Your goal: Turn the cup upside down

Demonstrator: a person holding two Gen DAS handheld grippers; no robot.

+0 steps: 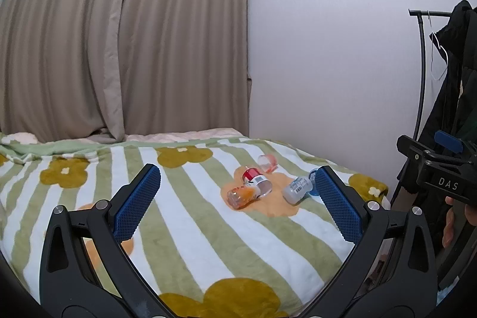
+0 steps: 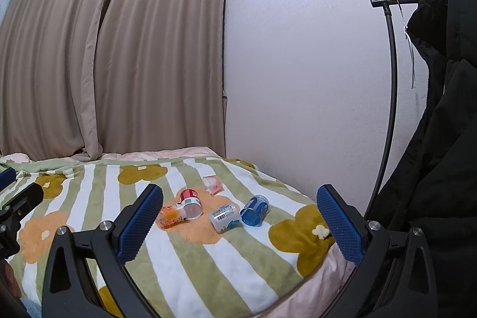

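Several small plastic cups lie on their sides on a striped, flowered blanket (image 1: 193, 228) (image 2: 208, 264). They are a pink cup (image 1: 267, 163) (image 2: 212, 184), a red cup (image 1: 257, 180) (image 2: 190, 202), an orange cup (image 1: 242, 196) (image 2: 172, 216), a clear white cup (image 1: 297, 189) (image 2: 225, 218) and a blue cup (image 2: 255, 210), which is mostly hidden behind a finger in the left wrist view. My left gripper (image 1: 237, 179) is open and holds nothing, well short of the cups. My right gripper (image 2: 240, 198) is also open and holds nothing.
A beige curtain (image 1: 119, 35) and a white wall (image 1: 328, 49) stand behind the bed. At the right is a black clothes rack (image 2: 390, 79) with a dark coat (image 2: 441, 139). The bed's edge drops off at the right (image 2: 337, 261). A hand (image 1: 450, 222) holds the other gripper.
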